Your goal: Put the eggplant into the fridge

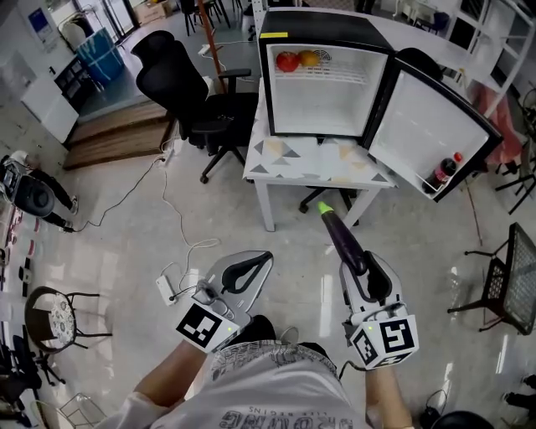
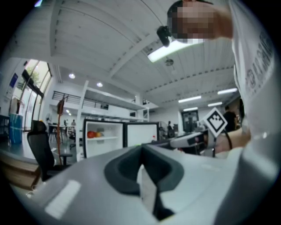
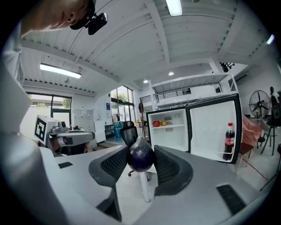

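Observation:
A dark purple eggplant (image 1: 342, 235) with a green stem sticks out of my right gripper (image 1: 368, 272), whose pads are shut on its rear end. It points at the small black fridge (image 1: 318, 25), which stands on a white table (image 1: 318, 159) ahead of it with its door (image 1: 435, 126) swung wide to the right. In the right gripper view the eggplant (image 3: 140, 154) sits between the ribbed pads (image 3: 115, 163), with the fridge (image 3: 169, 127) well beyond. My left gripper (image 1: 251, 266) hangs low at the left, shut and empty; its jaws (image 2: 141, 169) meet.
A red fruit (image 1: 287, 60) and an orange one (image 1: 310, 58) lie on the fridge's top shelf. A cola bottle (image 1: 446, 170) stands in the door rack. A black office chair (image 1: 188, 92) is left of the table, a wire chair (image 1: 511, 276) at the right, and a power strip (image 1: 167, 289) with cable on the floor.

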`<state>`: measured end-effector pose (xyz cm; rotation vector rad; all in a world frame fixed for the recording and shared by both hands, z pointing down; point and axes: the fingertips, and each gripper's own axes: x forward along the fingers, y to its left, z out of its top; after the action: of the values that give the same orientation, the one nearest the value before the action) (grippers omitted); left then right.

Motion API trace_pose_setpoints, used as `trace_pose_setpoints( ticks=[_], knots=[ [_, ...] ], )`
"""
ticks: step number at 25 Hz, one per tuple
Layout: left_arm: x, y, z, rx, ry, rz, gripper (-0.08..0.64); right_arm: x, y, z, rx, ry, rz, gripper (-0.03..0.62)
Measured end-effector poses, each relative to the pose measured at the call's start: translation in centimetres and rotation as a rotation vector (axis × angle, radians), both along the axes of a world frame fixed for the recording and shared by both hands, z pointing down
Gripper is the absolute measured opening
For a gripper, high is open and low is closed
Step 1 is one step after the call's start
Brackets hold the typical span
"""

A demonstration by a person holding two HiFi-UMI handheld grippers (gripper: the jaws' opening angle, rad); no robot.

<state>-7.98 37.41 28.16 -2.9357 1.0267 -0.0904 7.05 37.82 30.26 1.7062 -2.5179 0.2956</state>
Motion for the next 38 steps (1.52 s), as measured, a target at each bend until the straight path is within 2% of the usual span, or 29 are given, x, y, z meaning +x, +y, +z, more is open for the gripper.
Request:
trace_pose_setpoints(
  ticks=[13, 38],
  knots=[
    [1.2, -5.1, 1.7, -0.011, 0.018, 0.009, 0.008, 1.4, -4.6, 2.1, -0.029, 0.014, -0.005, 0.184],
    [-2.2, -26.5, 4.8, -0.088, 0.013, 0.054, 0.008, -1.9, -25.0, 4.8, -0.100, 0.027, 0.033, 0.184]
  ],
)
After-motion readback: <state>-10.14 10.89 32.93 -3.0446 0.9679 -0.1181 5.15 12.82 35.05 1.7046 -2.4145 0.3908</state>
